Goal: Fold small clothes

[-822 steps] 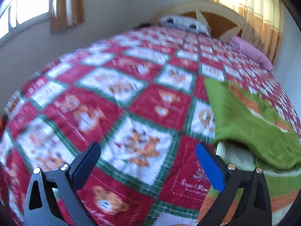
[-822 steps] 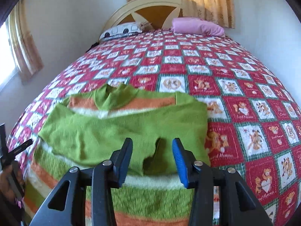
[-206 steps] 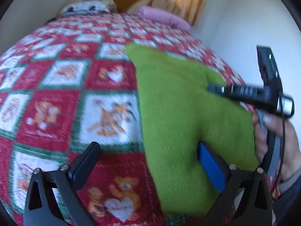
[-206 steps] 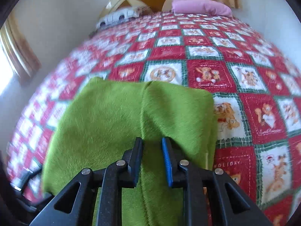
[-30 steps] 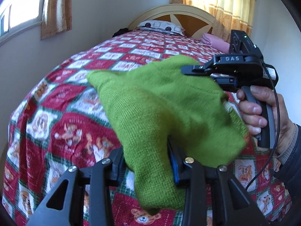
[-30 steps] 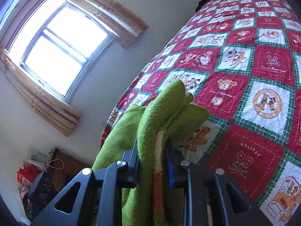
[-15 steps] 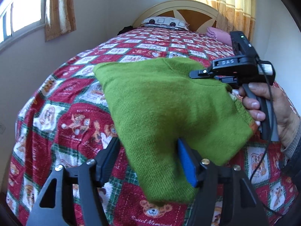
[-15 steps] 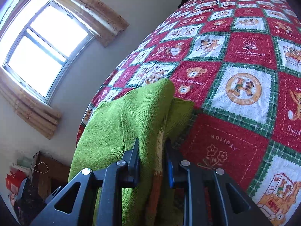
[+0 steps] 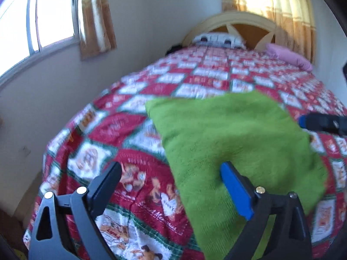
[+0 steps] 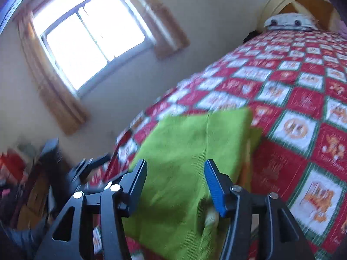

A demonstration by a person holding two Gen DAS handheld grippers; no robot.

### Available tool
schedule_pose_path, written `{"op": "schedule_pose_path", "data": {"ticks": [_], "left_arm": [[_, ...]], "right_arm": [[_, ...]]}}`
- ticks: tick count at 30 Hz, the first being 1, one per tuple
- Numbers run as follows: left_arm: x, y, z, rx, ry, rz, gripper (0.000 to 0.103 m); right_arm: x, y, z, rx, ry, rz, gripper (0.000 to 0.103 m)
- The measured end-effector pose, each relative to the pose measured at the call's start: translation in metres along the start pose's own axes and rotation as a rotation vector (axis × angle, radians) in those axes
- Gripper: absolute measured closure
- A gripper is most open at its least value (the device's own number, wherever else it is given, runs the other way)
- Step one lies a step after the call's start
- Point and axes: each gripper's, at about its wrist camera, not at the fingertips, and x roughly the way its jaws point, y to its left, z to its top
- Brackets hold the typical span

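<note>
Two grippers are in view over one folded green sweater [image 9: 234,134], which lies flat on the bed's red, white and green patchwork quilt [image 9: 121,130], near the foot end of the bed and well apart from the headboard [image 9: 238,23].

Left gripper [image 9: 171,173]: jaws spread wide, having just been opening. The near corner of the sweater lies below and between them; the blue pad sits over the cloth, but neither pad presses on it. The black pad hangs over bare quilt beside the sweater's left edge.

Right gripper [image 10: 175,169]: jaws parted, having just been opening. The sweater's edge lies beneath the gap between them, not pinched. An orange and white stripe shows at the fold just beside the blue pad. In the left wrist view, this gripper's blue tip shows at the sweater's right edge.

Sweater: a roughly rectangular fold, green side up, with a lower layer showing along the edge farthest from the window [image 10: 93,36]. Both views are motion-blurred, so fine detail of the folds cannot be told.

Two pillows, one patterned white [image 9: 216,39] and one pink [image 9: 288,56], rest against the headboard.
</note>
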Motion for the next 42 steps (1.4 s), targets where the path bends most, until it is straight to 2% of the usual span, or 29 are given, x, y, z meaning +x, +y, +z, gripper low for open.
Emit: {"op": "schedule_pose_path", "data": {"ticks": [2,4,6,8,12,18,27,42], "left_arm": [[0.012,0.009,-0.008,-0.05,0.023,-0.024,0.0],[0.016,0.016,-0.012,-0.106,0.04,-0.075,0.0],[0.017,0.019,-0.013,-0.15,0.048,-0.101,0.0],[0.012,0.019,-0.014,-0.175,0.049,-0.103,0.0],[-0.019,0.012,-0.014,-0.135,0.015,-0.076,0.0],[-0.064,-0.001,-0.005,-0.041,-0.072,-0.059,0.0],[-0.09,-0.008,0.003,-0.012,-0.122,-0.091,0.0],[-0.097,-0.016,-0.001,-0.006,-0.123,-0.091,0.0]], "right_arm": [[0.011,-0.006,-0.009,0.009,0.045,-0.043,0.047],[0.022,-0.021,-0.017,0.055,0.099,-0.067,0.049],[0.022,-0.029,-0.02,0.083,0.089,-0.04,0.049],[0.019,-0.024,-0.02,0.072,0.094,-0.067,0.049],[-0.003,-0.003,-0.02,0.017,0.075,-0.219,0.048],[-0.059,0.037,-0.021,0.009,-0.067,-0.305,0.039],[-0.089,0.07,-0.033,0.0,-0.112,-0.318,0.038],[-0.103,0.072,-0.045,0.022,-0.141,-0.323,0.038]]}}
